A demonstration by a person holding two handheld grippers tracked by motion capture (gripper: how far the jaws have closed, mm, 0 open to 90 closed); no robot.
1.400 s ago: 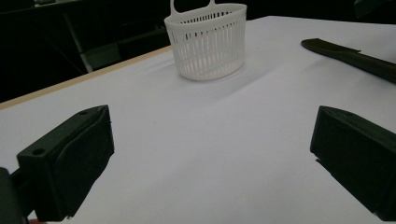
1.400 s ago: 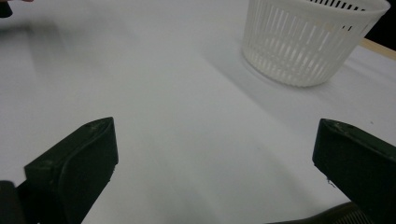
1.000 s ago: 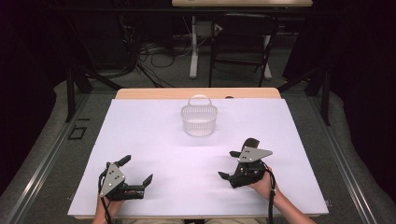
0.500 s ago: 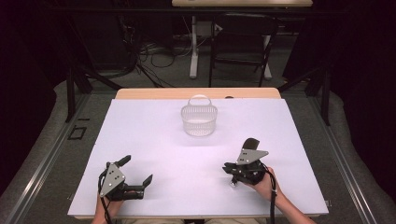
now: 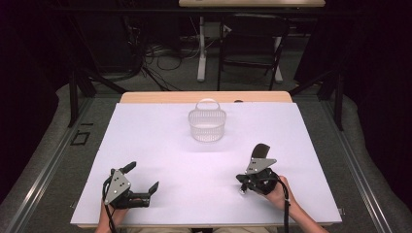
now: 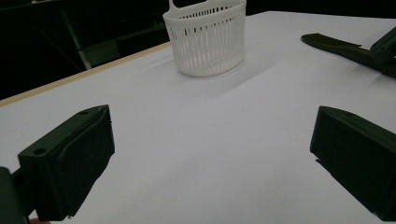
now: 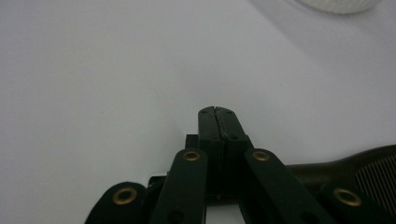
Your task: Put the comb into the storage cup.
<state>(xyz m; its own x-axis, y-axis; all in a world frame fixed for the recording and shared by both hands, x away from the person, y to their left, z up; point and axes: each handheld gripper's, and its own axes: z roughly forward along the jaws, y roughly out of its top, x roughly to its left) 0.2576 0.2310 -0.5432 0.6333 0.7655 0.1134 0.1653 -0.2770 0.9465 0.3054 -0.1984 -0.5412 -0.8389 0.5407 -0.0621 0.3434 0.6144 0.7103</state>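
Black jaws of the right gripper, pressed together on nothing, had dipped toward the table since a second earlier, the dark comb-like tool just beside them ungrasped, the left gripper spread, the white basket well ahead.

A white slatted basket stands upright toward the far edge of the white desk (its handle raised); a dark, possibly comb-like object lies to its right.
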